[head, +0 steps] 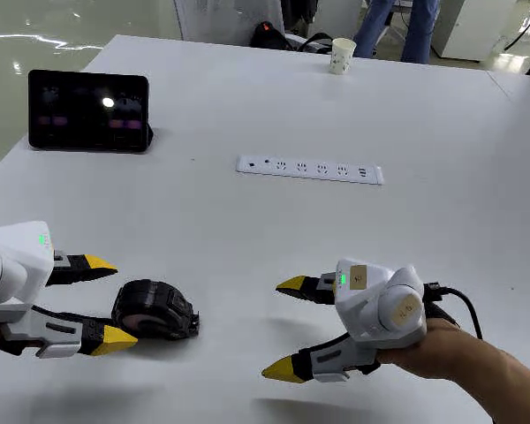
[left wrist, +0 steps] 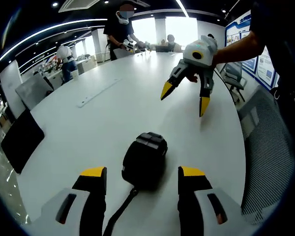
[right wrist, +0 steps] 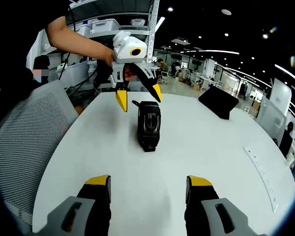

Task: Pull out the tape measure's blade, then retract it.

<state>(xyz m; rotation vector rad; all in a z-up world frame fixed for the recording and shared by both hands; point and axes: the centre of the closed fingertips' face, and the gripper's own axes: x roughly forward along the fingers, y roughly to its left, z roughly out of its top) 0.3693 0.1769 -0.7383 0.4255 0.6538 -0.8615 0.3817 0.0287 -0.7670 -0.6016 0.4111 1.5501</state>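
Note:
A black tape measure [head: 153,310] lies on the white table [head: 247,221] at the lower left, its blade fully inside. My left gripper [head: 106,301] stands open around the case's near end, its yellow-tipped fingers on either side; in the left gripper view the tape measure [left wrist: 144,158] sits just ahead of the jaws with its black strap trailing back between them. My right gripper [head: 288,326] is open with nothing between its fingers, a short way to the right of the case. The tape measure [right wrist: 149,125] lies well ahead of it in the right gripper view.
A white power strip [head: 309,169] lies across the table's middle. A dark tablet [head: 88,110] stands at the far left and a paper cup [head: 342,55] near the far edge. Office chairs and people stand beyond the table.

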